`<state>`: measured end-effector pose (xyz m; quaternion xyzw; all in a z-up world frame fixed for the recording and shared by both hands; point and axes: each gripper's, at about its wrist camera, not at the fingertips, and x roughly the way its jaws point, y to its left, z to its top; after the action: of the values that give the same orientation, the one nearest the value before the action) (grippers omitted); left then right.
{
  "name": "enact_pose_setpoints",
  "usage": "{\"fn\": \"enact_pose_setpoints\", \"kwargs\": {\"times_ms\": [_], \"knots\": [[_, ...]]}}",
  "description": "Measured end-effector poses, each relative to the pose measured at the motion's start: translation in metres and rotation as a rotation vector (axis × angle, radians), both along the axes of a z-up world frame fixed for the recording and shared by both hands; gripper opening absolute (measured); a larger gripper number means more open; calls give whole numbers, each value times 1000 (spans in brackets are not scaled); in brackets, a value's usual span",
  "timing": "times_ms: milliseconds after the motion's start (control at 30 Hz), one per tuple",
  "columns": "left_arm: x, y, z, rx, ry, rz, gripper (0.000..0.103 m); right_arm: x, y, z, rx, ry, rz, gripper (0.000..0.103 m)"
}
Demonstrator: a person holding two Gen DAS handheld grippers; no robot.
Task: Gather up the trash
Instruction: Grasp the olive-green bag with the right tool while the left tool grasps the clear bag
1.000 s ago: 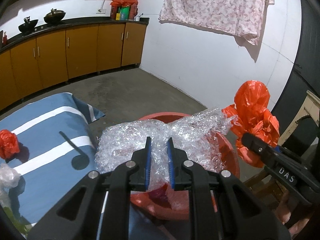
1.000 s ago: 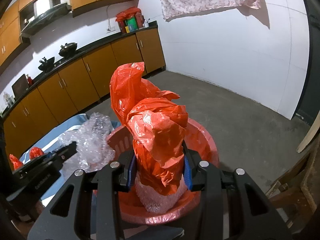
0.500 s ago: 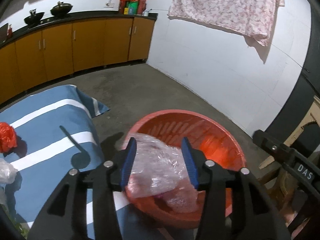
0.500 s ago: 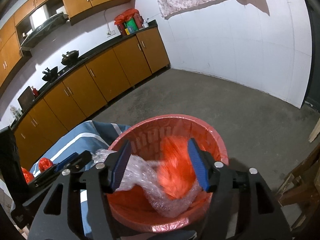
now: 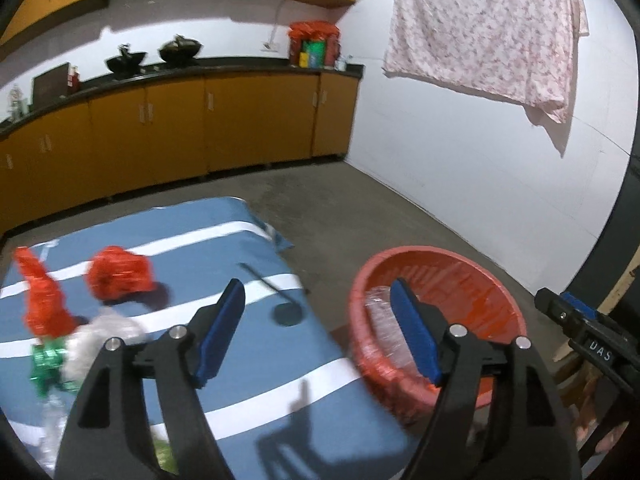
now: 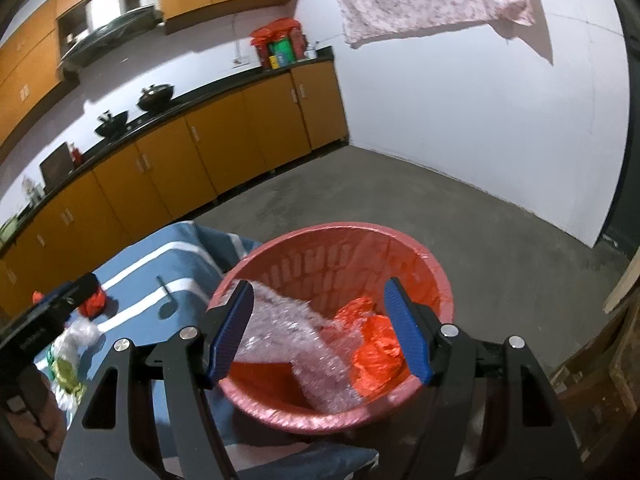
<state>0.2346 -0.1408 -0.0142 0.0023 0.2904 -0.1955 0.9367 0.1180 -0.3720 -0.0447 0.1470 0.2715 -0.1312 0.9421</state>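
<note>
A red plastic basket [image 6: 340,229] stands on the floor beside a blue striped cloth [image 5: 224,240]. Inside it lie a sheet of bubble wrap [image 6: 288,332] and a crumpled red bag [image 6: 376,354]. My right gripper [image 6: 320,320] hovers over the basket, its jaws opening and nothing pressed between the pads. My left gripper [image 5: 320,328] hangs over the cloth's edge left of the basket [image 5: 420,250], jaws opening and empty. On the cloth lie two red bags [image 5: 120,276] [image 5: 40,300], a clear plastic wad [image 5: 104,340] and a green wrapper [image 5: 48,364].
Orange cabinets [image 5: 240,128] with a dark counter run along the back wall. A floral cloth [image 5: 488,28] hangs on the white wall. Wooden furniture [image 6: 600,380] stands to the right of the basket. Bare concrete floor [image 6: 460,208] lies beyond the basket.
Both grippers opened: the bubble wrap left my left gripper and the red bag left my right, and both dropped into the basket. My left gripper swung left toward the cloth.
</note>
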Motion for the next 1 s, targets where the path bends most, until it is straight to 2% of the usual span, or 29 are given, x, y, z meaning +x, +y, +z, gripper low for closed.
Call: {"fn": "enact_pose_setpoints", "kwargs": {"times_ms": [200,367,533,667,833,1000], "knots": [[-32,73,12,5,-46,136,79,0,51,5,-12,4,132,68],[-53,139,9,65,-64,273,81,4,109,-1,-13,29,281,68],[-72,212,-10,94,-11,429,81,13,173,-18,-11,87,422,66],[-85,258,-23,79,31,517,81,22,221,-35,-23,144,506,59],[-96,286,-36,73,62,557,81,37,264,-56,-34,204,553,56],[-99,293,-46,58,82,543,81,50,277,-74,-25,269,551,55]]}}
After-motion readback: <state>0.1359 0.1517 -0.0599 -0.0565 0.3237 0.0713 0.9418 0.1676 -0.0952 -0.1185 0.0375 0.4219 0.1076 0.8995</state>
